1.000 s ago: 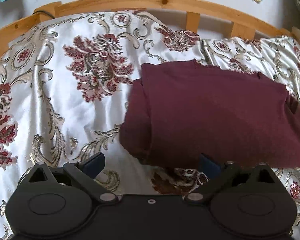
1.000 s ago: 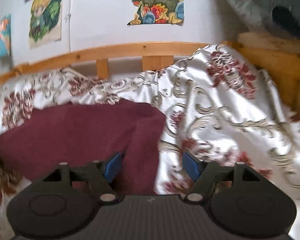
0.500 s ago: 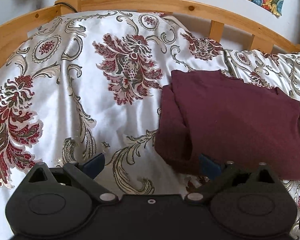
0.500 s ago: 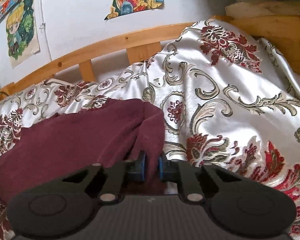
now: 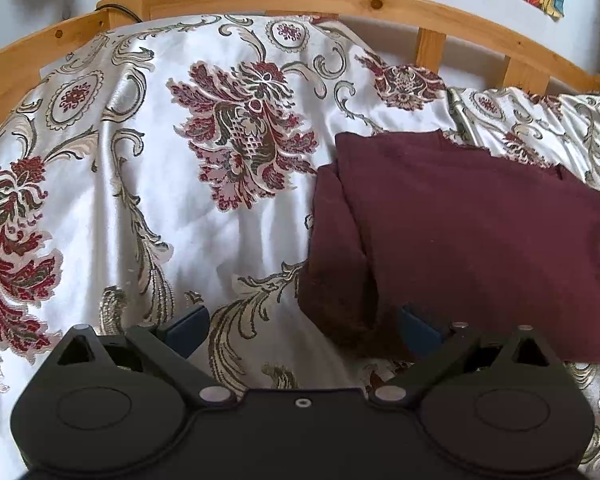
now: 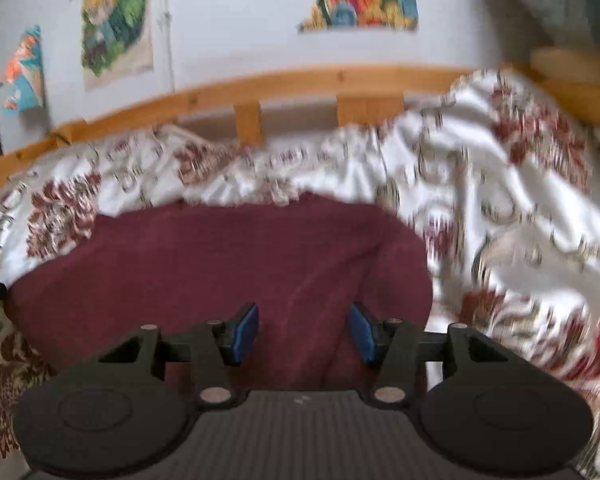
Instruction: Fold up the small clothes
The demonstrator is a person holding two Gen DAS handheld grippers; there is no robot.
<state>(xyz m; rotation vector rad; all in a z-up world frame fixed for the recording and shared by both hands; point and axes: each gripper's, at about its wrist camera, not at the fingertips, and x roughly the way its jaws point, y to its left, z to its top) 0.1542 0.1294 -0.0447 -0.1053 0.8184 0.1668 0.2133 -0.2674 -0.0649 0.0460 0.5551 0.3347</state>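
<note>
On the floral satin bedspread (image 5: 148,208), the folded maroon knit garment (image 5: 468,232) lay between the spread-apart fingers of the left gripper (image 5: 300,330) and the equally unclenched right gripper (image 6: 304,332).

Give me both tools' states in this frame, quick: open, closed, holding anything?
Left tool: open, holding nothing, at the maroon garment's near-left corner.
Right tool: open, holding nothing, over the garment.
</note>
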